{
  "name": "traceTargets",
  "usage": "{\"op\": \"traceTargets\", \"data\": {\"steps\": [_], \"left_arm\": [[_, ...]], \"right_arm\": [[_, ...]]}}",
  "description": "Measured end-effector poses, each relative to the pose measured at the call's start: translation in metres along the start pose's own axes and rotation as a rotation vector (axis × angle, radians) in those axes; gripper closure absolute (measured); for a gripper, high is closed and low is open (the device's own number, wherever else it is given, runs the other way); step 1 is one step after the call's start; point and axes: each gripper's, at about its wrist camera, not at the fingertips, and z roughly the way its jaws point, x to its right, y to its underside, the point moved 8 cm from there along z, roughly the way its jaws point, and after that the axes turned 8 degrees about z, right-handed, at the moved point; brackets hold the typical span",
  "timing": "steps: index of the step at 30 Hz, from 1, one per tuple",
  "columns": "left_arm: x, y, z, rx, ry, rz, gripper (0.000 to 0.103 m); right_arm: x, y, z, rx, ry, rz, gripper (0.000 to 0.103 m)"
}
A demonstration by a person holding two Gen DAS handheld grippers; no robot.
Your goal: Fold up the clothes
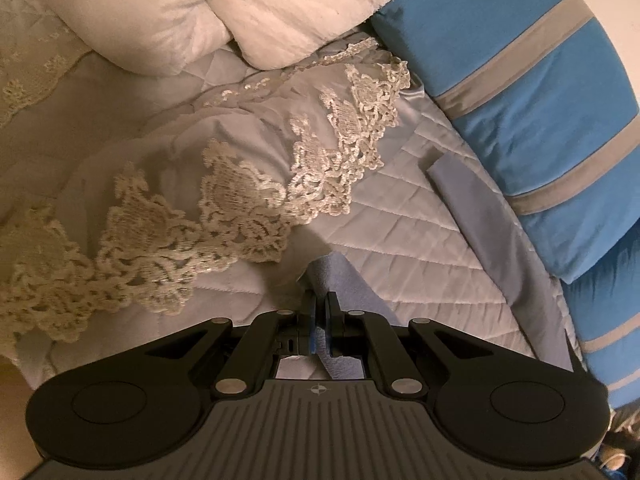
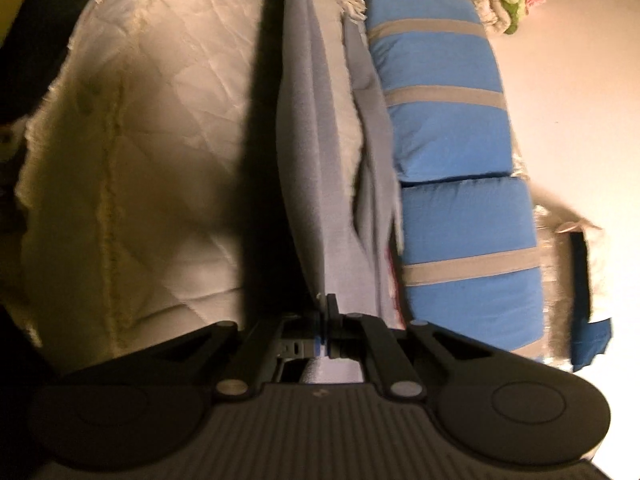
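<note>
Cloth is pinched in both grippers: the left gripper and the right gripper are each clamped on the grey-blue garment, stretched toward twelve o'clock above the quilted bedspread. Likely mid-fold; next, lay both edges down evenly.

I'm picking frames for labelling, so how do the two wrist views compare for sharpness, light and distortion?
Left wrist view: sharp, with crisp lace trim, dim warm light and fisheye bending of the blue striped cushion. Right wrist view: softer, smeared at the right edge, with a deep shadow left of the grey garment and a washed-out pale area at the right.
</note>
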Motion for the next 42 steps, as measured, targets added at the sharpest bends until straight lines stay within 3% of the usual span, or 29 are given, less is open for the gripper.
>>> {"op": "traceTargets", "data": {"steps": [12,17,25,26,27,29,32,38,42], "left_arm": [[-0.013,0.018,0.007,-0.094,-0.132,0.081,0.096],[-0.015,0.016,0.004,-0.076,-0.156,0.106,0.096],[-0.005,-0.001,-0.009,-0.017,-0.186,0.173,0.071],[-0.002,-0.002,-0.008,-0.013,-0.178,0.182,0.068],[0.002,-0.003,-0.007,-0.011,-0.167,0.191,0.067],[0.010,-0.006,-0.005,-0.005,-0.146,0.209,0.067],[0.021,-0.009,-0.001,0.002,-0.115,0.230,0.067],[0.040,-0.011,0.021,0.000,-0.093,0.248,0.067],[0.042,-0.005,0.041,-0.054,-0.086,0.213,0.067]], "right_arm": [[-0.010,0.004,0.002,0.002,-0.087,-0.005,0.102],[-0.011,0.006,0.001,0.003,-0.104,0.022,0.102],[-0.010,0.010,0.007,0.001,-0.135,0.091,0.101],[-0.010,0.011,0.007,0.000,-0.133,0.093,0.094],[-0.010,0.011,0.008,-0.002,-0.130,0.095,0.078],[-0.008,0.011,0.007,0.005,-0.124,0.107,0.070],[-0.004,0.010,0.008,0.008,-0.097,0.135,0.041],[-0.001,0.009,0.009,0.015,-0.093,0.151,0.034],[0.000,0.009,0.008,0.018,-0.087,0.162,0.032]]}}
